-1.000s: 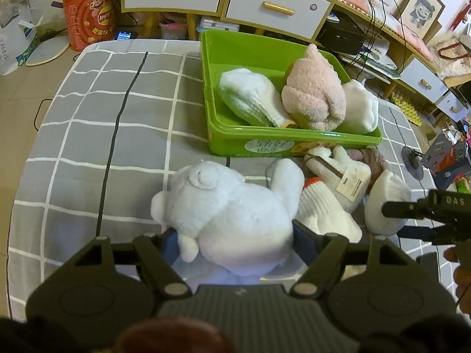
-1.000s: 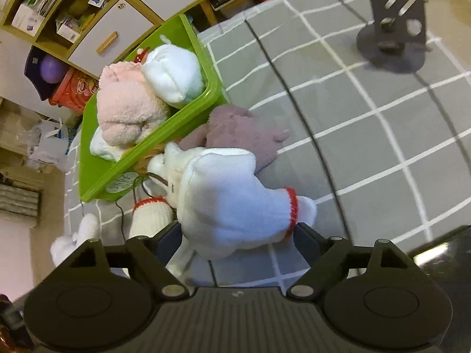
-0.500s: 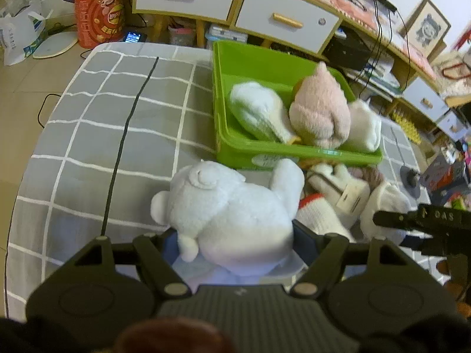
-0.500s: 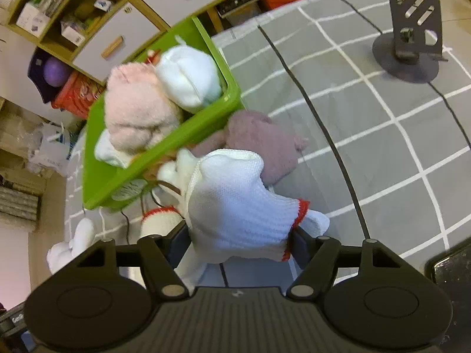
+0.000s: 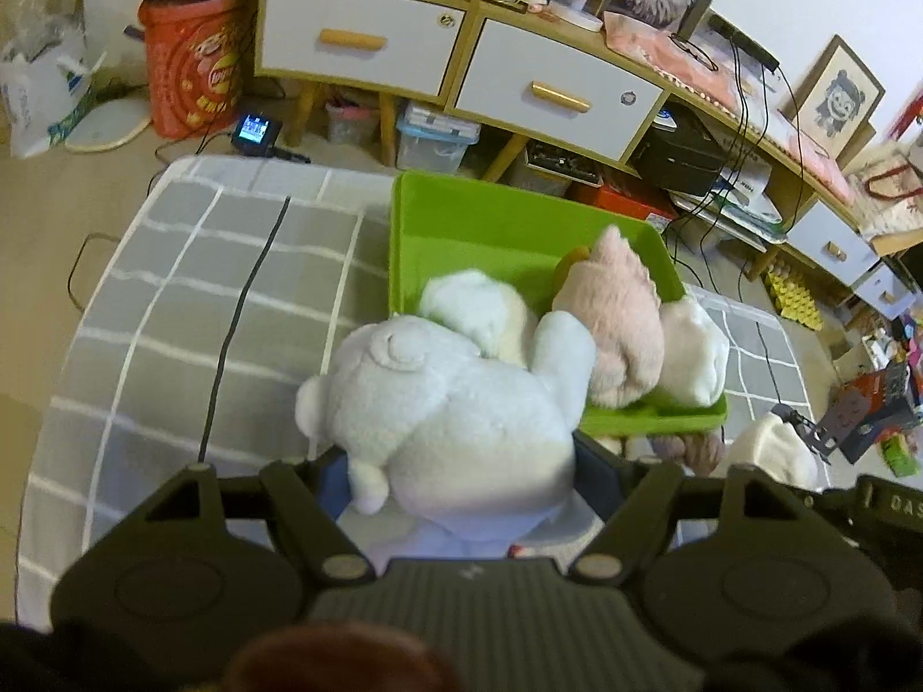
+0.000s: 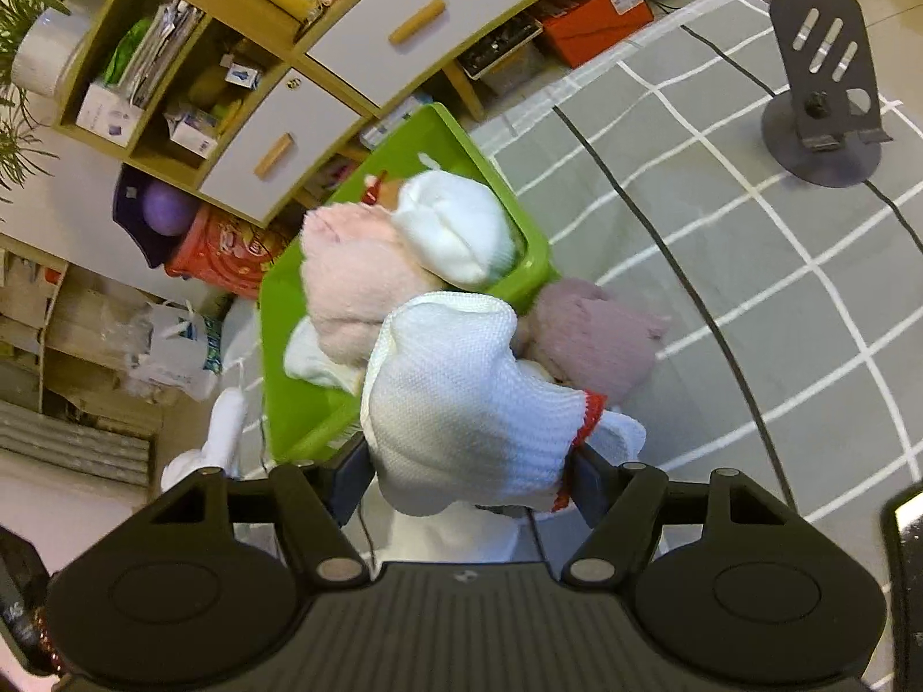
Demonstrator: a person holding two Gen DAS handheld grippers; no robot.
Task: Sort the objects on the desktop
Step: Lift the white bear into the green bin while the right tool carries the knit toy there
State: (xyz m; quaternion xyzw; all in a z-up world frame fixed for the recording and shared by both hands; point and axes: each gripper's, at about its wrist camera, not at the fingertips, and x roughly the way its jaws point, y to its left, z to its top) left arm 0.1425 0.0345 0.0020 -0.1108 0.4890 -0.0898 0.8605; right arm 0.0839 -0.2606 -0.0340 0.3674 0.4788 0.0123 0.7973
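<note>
My left gripper (image 5: 461, 464) is shut on a white plush toy (image 5: 450, 403) and holds it above the grey checked tablecloth, over the near left corner of the green bin (image 5: 490, 219). In the bin lie a pink plush (image 5: 623, 323) and two white plush toys (image 5: 479, 305). My right gripper (image 6: 467, 473) is shut on a white knit glove with a red cuff (image 6: 461, 392), held in the air beside the green bin (image 6: 288, 421). A mauve knit item (image 6: 594, 334) lies on the cloth by the bin's corner.
A black phone stand (image 6: 825, 115) is at the far right of the table, and a black cable (image 6: 663, 242) crosses the cloth. Another dark cable (image 5: 242, 311) runs down the left side. A cabinet with drawers (image 5: 357, 46) stands behind the table.
My right gripper closed on the glove and raised it off the pile. My left gripper lifted the white plush and carried it toward the bin.
</note>
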